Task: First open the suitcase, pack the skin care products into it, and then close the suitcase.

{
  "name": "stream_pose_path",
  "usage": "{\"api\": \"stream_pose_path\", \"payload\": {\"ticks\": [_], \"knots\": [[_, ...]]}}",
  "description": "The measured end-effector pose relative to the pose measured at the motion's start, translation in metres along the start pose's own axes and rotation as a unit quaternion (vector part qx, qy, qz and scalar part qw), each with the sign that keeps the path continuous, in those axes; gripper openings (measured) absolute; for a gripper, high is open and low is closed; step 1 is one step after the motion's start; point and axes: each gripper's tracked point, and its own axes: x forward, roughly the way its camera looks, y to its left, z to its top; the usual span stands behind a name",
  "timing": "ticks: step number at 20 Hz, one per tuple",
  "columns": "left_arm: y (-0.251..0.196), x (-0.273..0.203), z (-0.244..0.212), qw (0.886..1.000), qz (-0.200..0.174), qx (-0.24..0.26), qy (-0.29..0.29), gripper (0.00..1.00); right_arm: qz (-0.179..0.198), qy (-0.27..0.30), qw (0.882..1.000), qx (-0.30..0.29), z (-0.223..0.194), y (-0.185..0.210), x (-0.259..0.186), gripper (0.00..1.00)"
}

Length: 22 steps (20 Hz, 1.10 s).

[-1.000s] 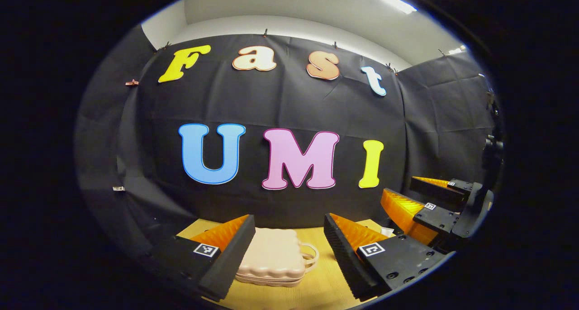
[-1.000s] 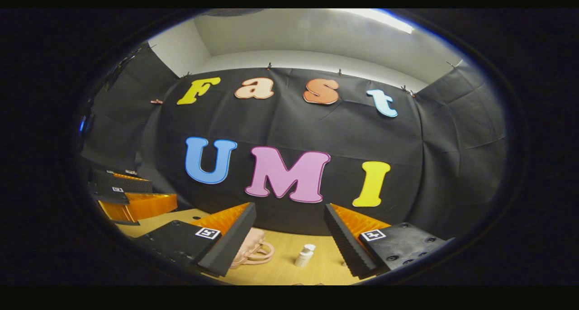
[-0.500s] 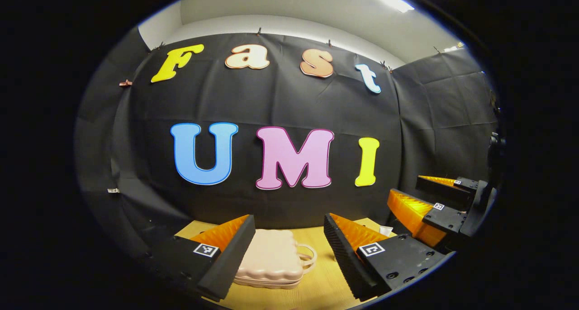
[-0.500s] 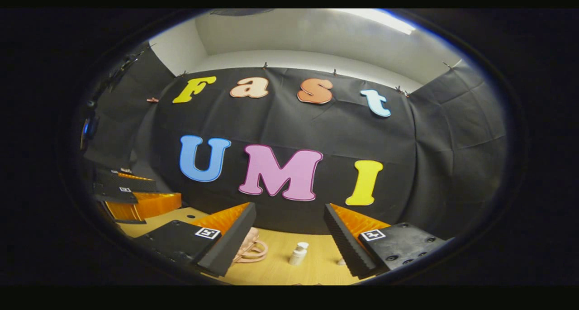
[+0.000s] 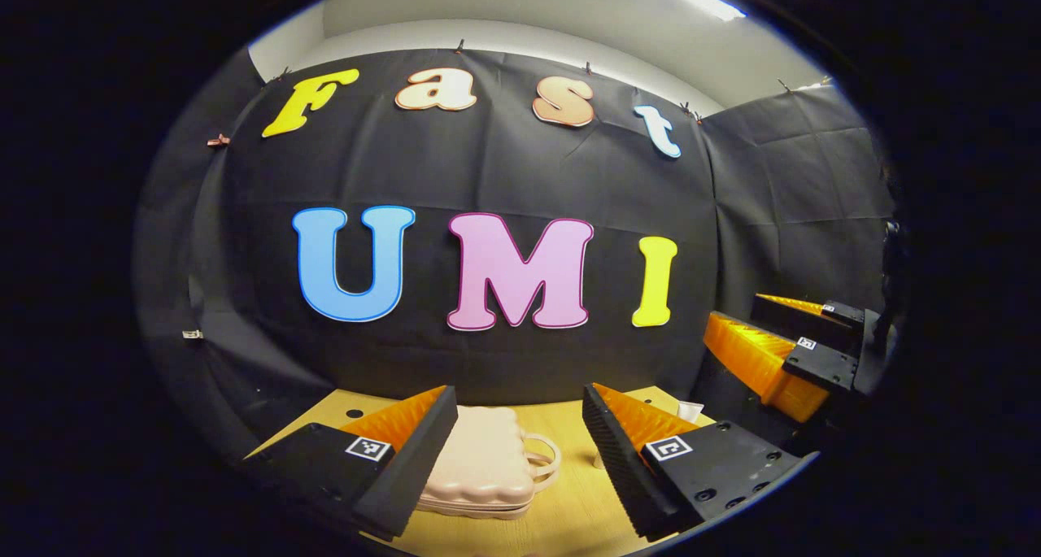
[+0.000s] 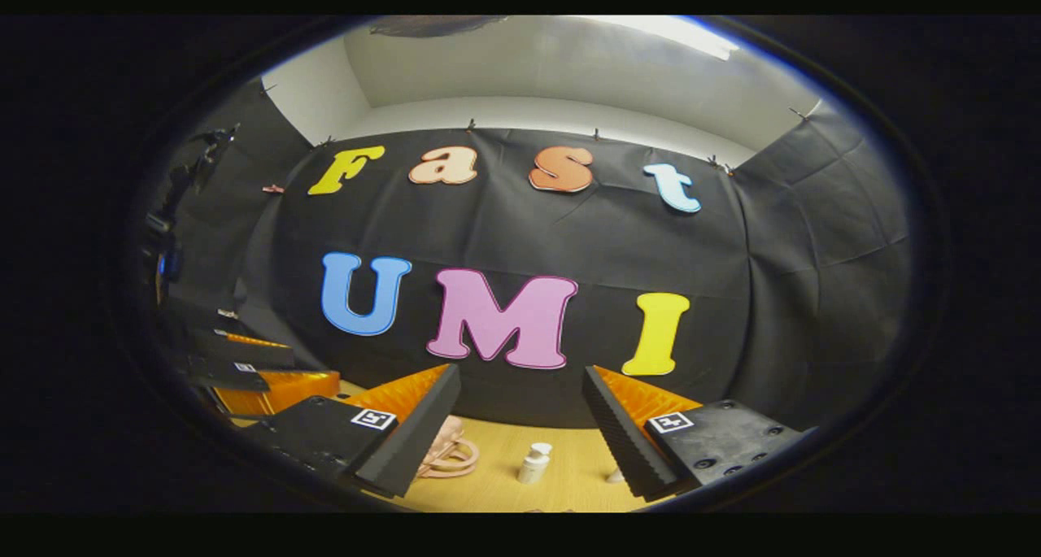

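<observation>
A closed pale pink suitcase [image 5: 480, 467] with a looped handle lies on the wooden table [image 5: 569, 516], just beyond my left gripper [image 5: 520, 431], which hangs open above the table with nothing between its fingers. The right gripper [image 5: 785, 337] appears off to the right in the left gripper view, also open. In the right gripper view, my right gripper [image 6: 520, 411] is open and empty. Ahead of it stands a small white skin care bottle [image 6: 533, 463], and the suitcase handle [image 6: 447, 455] peeks out behind its left finger. The left gripper [image 6: 244, 366] sits at the far left.
The black cloth wall [image 5: 504, 175] closes the back of the table. A small white item [image 5: 690, 411] lies at the table's far right edge, partly hidden. Another small pale item [image 6: 616, 476] rests beside the right finger in the right gripper view.
Both grippers have crept forward and tilted slightly down, so the wall slid up in the left view. The suitcase and bottle stay put. Both grippers remain open.
</observation>
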Motion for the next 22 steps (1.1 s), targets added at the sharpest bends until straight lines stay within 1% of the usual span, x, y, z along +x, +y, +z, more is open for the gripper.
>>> {"api": "stream_pose_path", "payload": {"ticks": [3, 6, 9, 12, 14, 17, 19, 20, 22], "knots": [[-0.014, 0.033, -0.029, 0.999, -0.003, 0.02, 0.029, 0.98, -0.004, 0.003, 1.0, -0.014, -0.008, -0.015, 0.003, 0.96], [-0.033, 0.07, -0.07, 0.997, -0.018, 0.038, 0.06, 0.98, -0.014, 0.011, 1.0, -0.003, -0.023, -0.033, 0.007, 0.96], [-0.05, 0.111, -0.117, 0.994, -0.03, 0.048, 0.097, 0.96, -0.033, 0.027, 0.999, 0.013, -0.041, -0.054, 0.011, 0.95], [-0.07, 0.157, -0.16, 0.99, -0.045, 0.052, 0.126, 0.96, -0.052, 0.028, 0.998, 0.002, -0.056, -0.076, 0.008, 0.94], [-0.076, 0.185, -0.194, 0.986, -0.04, 0.053, 0.155, 0.96, -0.056, 0.04, 0.998, -0.009, -0.073, -0.086, 0.006, 0.96], [-0.084, 0.222, -0.237, 0.98, -0.03, 0.053, 0.19, 0.97, -0.06, 0.066, 0.996, -0.014, -0.097, -0.099, 0.0, 0.96], [-0.081, 0.241, -0.265, 0.975, -0.007, 0.063, 0.215, 0.97, -0.064, 0.079, 0.995, -0.02, -0.109, -0.107, -0.003, 0.96], [-0.081, 0.249, -0.278, 0.971, 0.0, 0.062, 0.23, 0.97, -0.065, 0.085, 0.994, -0.025, -0.116, -0.11, -0.005, 0.94], [-0.082, 0.263, -0.286, 0.97, 0.001, 0.071, 0.232, 0.96, -0.068, 0.096, 0.993, -0.03, -0.124, -0.116, -0.007, 0.94]]}}
